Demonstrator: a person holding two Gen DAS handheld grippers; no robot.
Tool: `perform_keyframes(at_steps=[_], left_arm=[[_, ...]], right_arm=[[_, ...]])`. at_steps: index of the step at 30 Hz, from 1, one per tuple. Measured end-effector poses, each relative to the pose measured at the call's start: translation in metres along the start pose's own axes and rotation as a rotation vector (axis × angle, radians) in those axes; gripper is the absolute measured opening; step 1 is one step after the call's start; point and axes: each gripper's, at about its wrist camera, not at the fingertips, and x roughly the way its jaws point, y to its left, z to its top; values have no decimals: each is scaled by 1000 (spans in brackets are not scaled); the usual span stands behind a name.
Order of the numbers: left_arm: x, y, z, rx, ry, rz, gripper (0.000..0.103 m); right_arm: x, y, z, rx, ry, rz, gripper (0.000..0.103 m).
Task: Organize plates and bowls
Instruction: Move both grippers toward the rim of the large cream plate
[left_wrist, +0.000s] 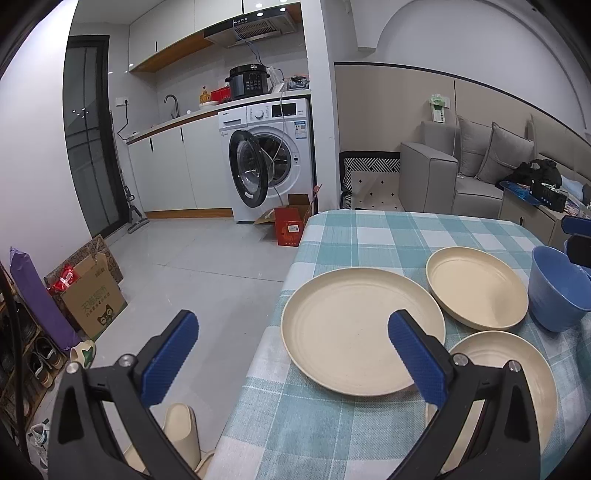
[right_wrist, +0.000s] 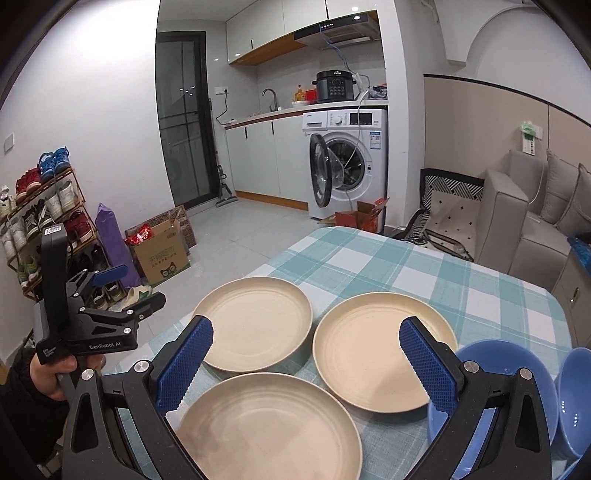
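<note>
Three cream plates lie on the checked tablecloth (left_wrist: 369, 236). In the left wrist view they are a large one (left_wrist: 354, 325), one behind it (left_wrist: 476, 288) and a near one (left_wrist: 517, 365). A blue bowl (left_wrist: 554, 288) stands at the right. My left gripper (left_wrist: 291, 354) is open and empty, over the table's left edge by the large plate. In the right wrist view my right gripper (right_wrist: 306, 354) is open and empty above the near plate (right_wrist: 269, 424), with plates at far left (right_wrist: 255, 321) and right (right_wrist: 373, 350). Two blue bowls (right_wrist: 495, 369) (right_wrist: 576, 398) stand at the right. The left gripper (right_wrist: 129, 288) shows at the left.
A cream chair back (left_wrist: 181, 432) stands below the table's left edge. Cardboard boxes (left_wrist: 92, 299) and a shoe rack (right_wrist: 44, 214) stand on the floor at the left. A washing machine (left_wrist: 269, 158) with its door open is beyond. A grey sofa (left_wrist: 461, 173) is at the right.
</note>
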Motion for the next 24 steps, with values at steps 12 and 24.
perform_keyframes(at_steps=[12, 24], left_arm=[[31, 6, 1, 5, 51, 6, 103], [54, 10, 0, -3, 94, 12, 103]], right_arm=[[58, -2, 8, 13, 105, 32, 103], [97, 8, 13, -28, 157, 69, 102]])
